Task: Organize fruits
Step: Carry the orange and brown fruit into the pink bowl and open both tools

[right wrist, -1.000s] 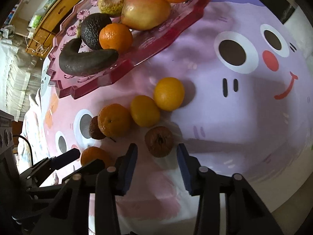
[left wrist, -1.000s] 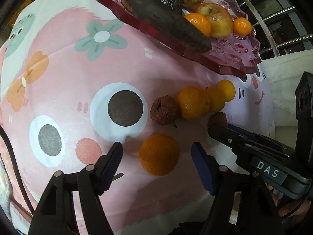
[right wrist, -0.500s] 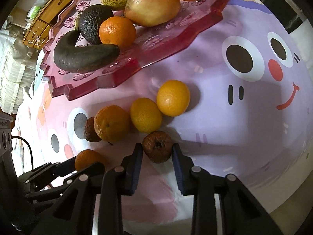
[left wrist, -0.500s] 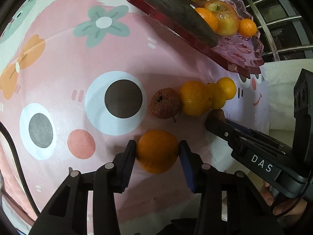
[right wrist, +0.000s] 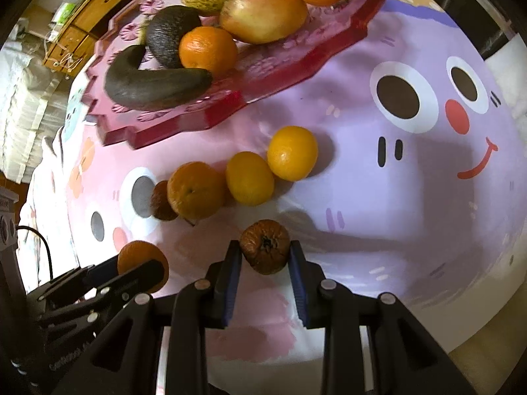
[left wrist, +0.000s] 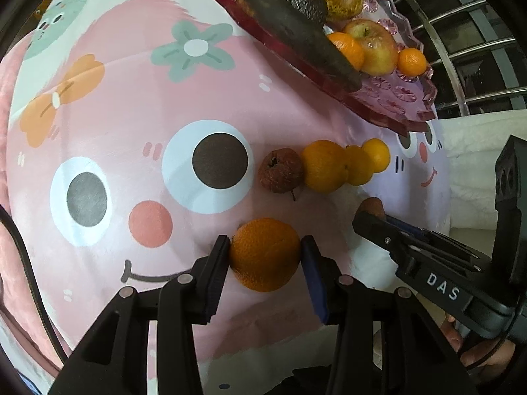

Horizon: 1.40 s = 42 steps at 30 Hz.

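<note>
Left gripper (left wrist: 265, 256) clamps an orange (left wrist: 265, 254) on the cartoon-print cloth (left wrist: 131, 105). Right gripper (right wrist: 265, 256) pinches a shrivelled brown fruit (right wrist: 265, 246), beside it. Behind, four loose fruits sit in a row; beyond them, pink tray (right wrist: 296, 46) holds further fruit.

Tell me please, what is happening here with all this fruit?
A person is sorting fruit with two handheld grippers. The left gripper has its fingers closed on an orange, and the right gripper grips a brown shrivelled fruit. Both fruits are low over the cartoon cloth. Three oranges and another shrivelled fruit lie loose on the cloth. The pink tray already holds several fruits.
</note>
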{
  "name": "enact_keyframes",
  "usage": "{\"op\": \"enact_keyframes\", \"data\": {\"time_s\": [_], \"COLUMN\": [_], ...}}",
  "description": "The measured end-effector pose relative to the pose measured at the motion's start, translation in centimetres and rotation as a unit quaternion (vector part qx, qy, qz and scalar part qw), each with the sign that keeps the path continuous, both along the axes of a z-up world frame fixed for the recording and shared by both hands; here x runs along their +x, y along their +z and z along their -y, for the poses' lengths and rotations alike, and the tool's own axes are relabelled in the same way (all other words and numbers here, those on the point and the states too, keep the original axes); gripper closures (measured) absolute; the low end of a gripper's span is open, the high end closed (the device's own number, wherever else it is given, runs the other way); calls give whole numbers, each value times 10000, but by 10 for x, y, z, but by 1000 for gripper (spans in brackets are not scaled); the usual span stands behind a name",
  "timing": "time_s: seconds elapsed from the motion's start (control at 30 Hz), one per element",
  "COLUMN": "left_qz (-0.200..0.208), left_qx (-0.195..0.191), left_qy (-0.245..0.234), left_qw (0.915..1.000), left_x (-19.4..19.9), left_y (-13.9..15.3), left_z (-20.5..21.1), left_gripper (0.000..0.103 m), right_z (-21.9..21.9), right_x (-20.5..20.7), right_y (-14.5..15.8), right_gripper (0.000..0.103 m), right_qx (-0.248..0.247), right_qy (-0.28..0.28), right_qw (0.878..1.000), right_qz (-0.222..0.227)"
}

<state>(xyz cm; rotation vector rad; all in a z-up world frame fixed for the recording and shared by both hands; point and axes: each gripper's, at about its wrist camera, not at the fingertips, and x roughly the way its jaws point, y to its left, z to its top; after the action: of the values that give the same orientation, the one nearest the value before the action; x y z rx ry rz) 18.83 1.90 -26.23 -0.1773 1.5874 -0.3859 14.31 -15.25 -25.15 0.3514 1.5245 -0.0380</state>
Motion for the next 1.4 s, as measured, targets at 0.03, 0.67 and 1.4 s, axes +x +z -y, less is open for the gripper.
{"op": "enact_keyframes", "data": {"time_s": [0.03, 0.67, 1.4], "left_qz": [16, 499, 1220], "left_qx": [-3, 31, -43], "left_qy": [19, 591, 1119], "left_qw": [10000, 9970, 9862], "left_x": [-1, -31, 8], "left_y": [2, 74, 130], "left_z": [-1, 12, 74], "left_gripper": [61, 61, 61], "right_z": [-1, 12, 64], "right_x": [0, -1, 46], "right_y": [2, 67, 139], "right_gripper": [74, 74, 74], "right_qx": [2, 4, -607], "right_qy": [57, 1291, 2542], "right_qw": [10000, 9887, 9365], "right_qz": [28, 762, 2340]}}
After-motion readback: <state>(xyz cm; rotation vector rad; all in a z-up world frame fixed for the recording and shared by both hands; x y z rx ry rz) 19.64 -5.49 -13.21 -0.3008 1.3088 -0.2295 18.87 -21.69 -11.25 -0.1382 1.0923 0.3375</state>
